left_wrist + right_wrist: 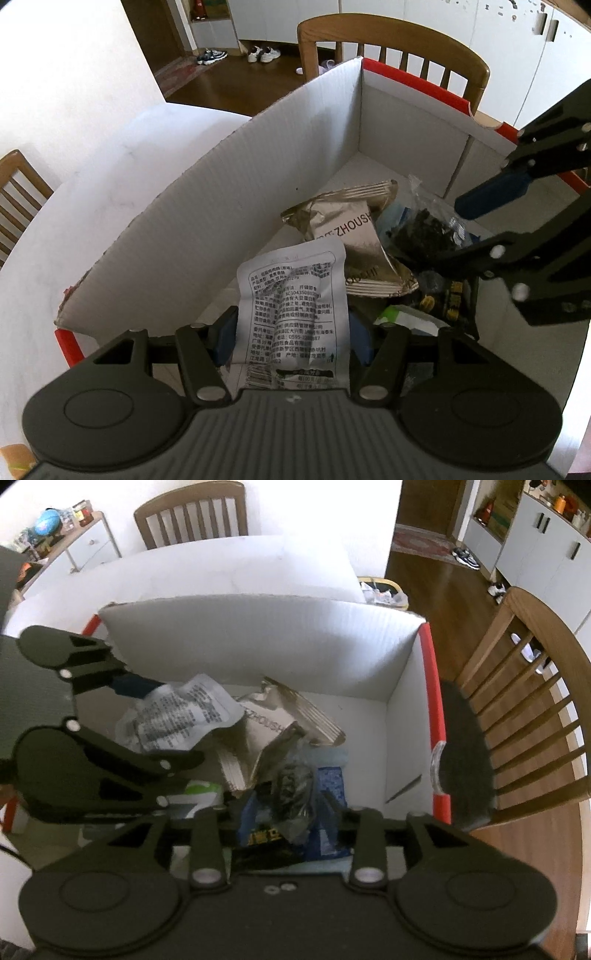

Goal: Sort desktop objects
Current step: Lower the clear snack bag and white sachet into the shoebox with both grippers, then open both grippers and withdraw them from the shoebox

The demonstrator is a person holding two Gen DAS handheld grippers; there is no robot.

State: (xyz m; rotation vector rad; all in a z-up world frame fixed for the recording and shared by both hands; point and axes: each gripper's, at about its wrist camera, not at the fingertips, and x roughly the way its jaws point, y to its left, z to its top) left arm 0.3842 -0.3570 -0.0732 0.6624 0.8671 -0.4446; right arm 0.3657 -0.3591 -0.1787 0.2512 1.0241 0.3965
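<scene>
A white cardboard box with red edges stands on the white table and holds several snack packets. My left gripper is inside the box, shut on a white packet with black print, its blue pads pressing both sides. A gold-brown packet lies just beyond it. My right gripper hangs over the right part of the pile with its jaws apart. A clear bag of dark pieces lies loose between them, on a blue packet.
A green-and-white packet lies low in the box between the two grippers. Wooden chairs stand close to the box's far and right sides. The white table stretches left of the box; beyond is wooden floor.
</scene>
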